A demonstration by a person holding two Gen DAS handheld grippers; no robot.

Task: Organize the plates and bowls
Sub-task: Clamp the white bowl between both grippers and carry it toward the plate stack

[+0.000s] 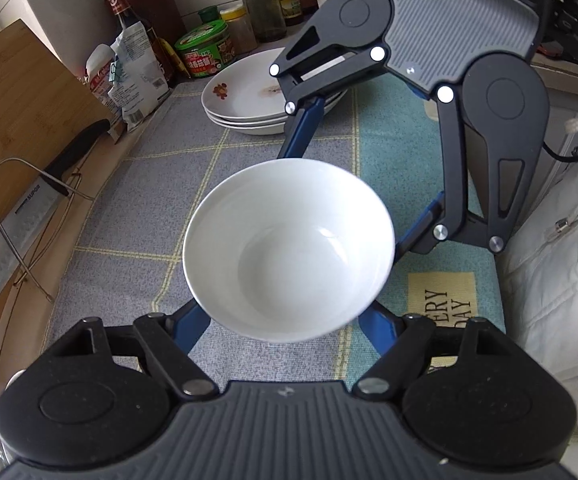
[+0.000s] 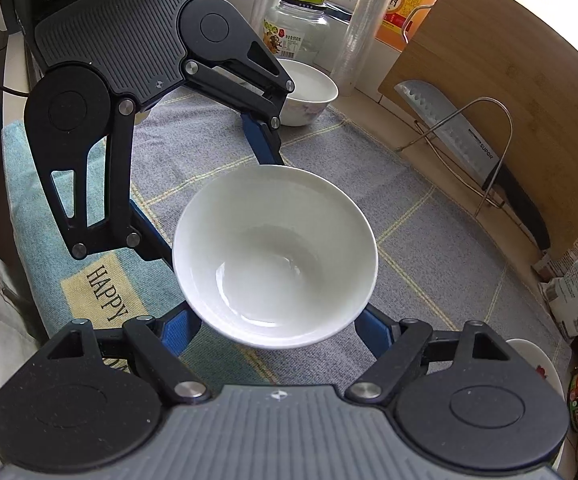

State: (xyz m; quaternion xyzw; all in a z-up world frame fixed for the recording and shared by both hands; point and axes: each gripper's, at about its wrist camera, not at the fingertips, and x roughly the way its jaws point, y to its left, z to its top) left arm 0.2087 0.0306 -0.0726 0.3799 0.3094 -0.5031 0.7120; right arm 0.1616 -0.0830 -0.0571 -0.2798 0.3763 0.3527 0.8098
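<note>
We cradle a plain white glazed ceramic bowl [image 1: 289, 248] between our left gripper [image 1: 285, 316] and right gripper [image 2: 277, 322], both spread wide under its slippery, breakable walls.

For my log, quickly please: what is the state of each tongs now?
Left tongs: open wide, cradling the white bowl from below.
Right tongs: open wide, cradling the same bowl from the opposite side.

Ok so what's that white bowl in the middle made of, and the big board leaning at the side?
The white bowl looks like glazed ceramic or porcelain: smooth, glossy, with bright window reflections inside. The board looks like bamboo or light wood, matte, with fine parallel grain strips; which of the two I can't tell for sure.
</note>
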